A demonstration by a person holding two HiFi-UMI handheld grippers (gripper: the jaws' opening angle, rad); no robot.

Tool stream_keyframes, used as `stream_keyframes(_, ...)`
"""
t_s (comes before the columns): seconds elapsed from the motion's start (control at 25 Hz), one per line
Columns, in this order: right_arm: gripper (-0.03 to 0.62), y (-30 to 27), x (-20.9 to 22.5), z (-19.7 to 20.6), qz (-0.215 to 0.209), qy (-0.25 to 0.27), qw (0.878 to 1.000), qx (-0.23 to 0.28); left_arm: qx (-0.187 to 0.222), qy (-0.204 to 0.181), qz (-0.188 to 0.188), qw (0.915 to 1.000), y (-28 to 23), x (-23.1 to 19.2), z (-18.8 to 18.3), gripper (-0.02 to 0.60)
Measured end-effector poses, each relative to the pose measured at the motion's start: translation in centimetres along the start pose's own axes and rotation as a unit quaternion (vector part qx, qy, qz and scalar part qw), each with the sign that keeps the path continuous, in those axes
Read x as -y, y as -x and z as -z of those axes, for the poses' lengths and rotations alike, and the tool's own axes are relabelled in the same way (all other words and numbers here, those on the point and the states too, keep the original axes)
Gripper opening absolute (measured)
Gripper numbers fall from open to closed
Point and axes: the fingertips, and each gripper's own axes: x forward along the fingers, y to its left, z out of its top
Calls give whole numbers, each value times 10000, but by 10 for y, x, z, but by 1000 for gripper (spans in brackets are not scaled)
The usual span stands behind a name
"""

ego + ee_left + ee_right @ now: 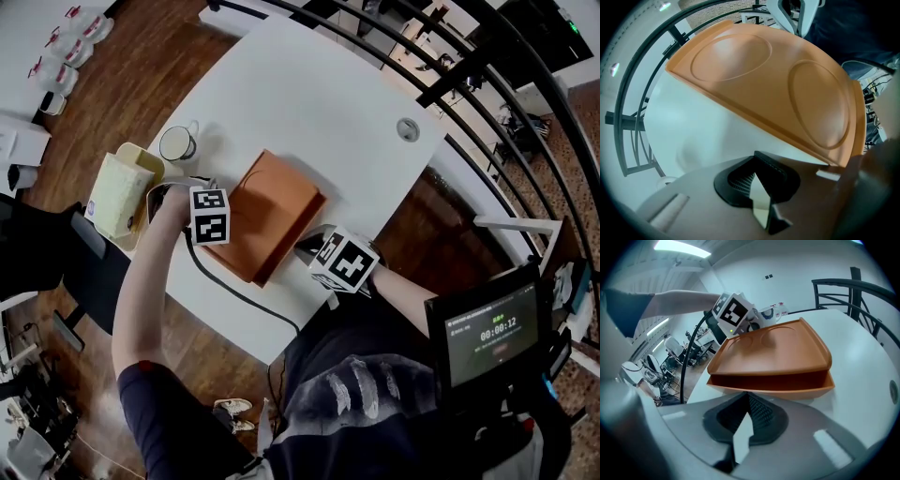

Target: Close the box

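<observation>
Head view first: we saw one orange box (267,214) lying on the white table (309,103), with one mug (178,143) well to its left. Two grippers flanked it, the left gripper (214,211) at its left edge and the right gripper (323,248) at its near corner, placed, we judged, to press the lid (277,192) home. Left gripper view: jaws together, gripping nothing, close by the lid's edge. Right gripper view: jaws likewise together and empty, facing one dark gap between lid and base (787,389), so the closing seemed unfinished.

Grey left gripper (758,190), black cable (242,292)
</observation>
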Motion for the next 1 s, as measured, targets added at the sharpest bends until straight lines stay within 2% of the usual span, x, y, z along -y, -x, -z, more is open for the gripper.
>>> stream_keyframes(1.0,5,-6,4,-26,29,66,9998,197,-2,23,-44,10000,0,-1,0,14)
